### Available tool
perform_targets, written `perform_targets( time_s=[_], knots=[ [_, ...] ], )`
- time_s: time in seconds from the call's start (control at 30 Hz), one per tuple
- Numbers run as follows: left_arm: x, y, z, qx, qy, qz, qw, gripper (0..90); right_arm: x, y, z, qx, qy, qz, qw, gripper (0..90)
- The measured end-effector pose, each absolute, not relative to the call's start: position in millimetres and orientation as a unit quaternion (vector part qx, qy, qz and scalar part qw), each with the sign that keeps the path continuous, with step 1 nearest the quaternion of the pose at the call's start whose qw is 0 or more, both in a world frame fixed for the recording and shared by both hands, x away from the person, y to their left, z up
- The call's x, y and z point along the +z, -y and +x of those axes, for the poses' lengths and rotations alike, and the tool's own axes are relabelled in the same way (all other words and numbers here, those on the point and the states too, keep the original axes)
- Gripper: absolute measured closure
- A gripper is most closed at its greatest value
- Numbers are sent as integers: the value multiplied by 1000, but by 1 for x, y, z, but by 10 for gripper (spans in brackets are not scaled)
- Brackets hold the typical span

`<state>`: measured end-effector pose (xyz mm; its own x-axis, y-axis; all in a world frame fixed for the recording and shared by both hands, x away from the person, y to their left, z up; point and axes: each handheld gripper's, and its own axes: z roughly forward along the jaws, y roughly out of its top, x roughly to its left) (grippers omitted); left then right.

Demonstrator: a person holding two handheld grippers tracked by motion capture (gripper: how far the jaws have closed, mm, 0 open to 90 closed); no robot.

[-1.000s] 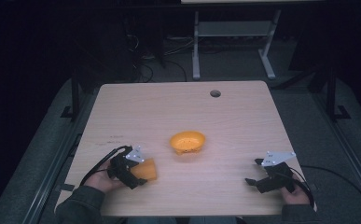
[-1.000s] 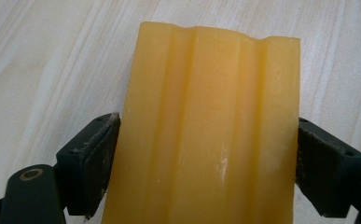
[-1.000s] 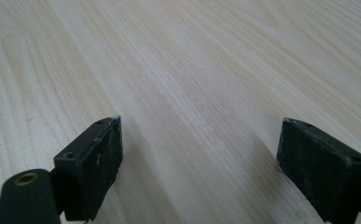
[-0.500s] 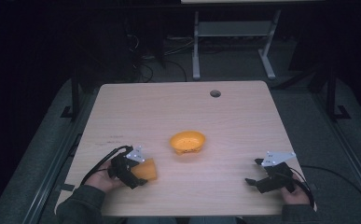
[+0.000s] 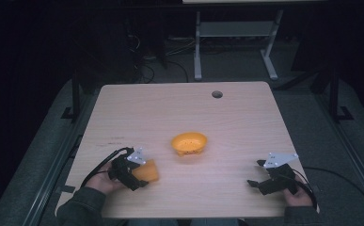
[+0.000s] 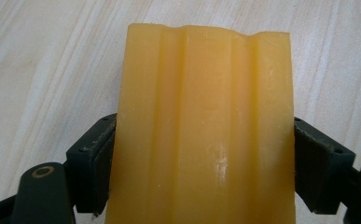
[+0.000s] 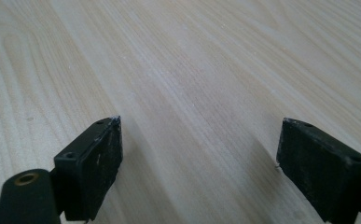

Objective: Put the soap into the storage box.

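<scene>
On the wooden desk, seen from the high view, I count two orange things: one shallow orange bowl standing near the middle, and one orange piece held in my left gripper near the front left corner. The piece lies low over the desk, well apart from the bowl, to the bowl's front left. My left hand wraps the gripper from behind, and one black cable loops off it. My right gripper sits near the front right corner with nothing between its jaws, well apart from both orange things; its grey plate faces up. One round hole marks the desk's far edge. Behind the desk stands one white frame on the dark floor.

In the left gripper view, my two black jaws press against the two long sides of the orange piece, one jaw on each side, holding it firm. The piece is a flat, ribbed slab with shallow grooves running along its length, and its far end has a wavy edge. Pale wood grain of the desk lies around it.

In the right gripper view, my two jaws stand wide apart, with bare desk between them and ahead of them. They grip nothing.
</scene>
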<state>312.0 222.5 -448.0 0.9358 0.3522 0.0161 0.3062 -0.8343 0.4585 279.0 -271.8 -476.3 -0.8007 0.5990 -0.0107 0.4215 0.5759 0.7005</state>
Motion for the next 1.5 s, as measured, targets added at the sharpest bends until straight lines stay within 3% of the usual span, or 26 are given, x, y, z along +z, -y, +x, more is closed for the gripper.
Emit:
perform_targets(
  time_s=[1.5],
  knots=[
    [-390,-200,328,75,-137,962,225,207,-473,275,275,369,-873,289,132,137]
  ],
)
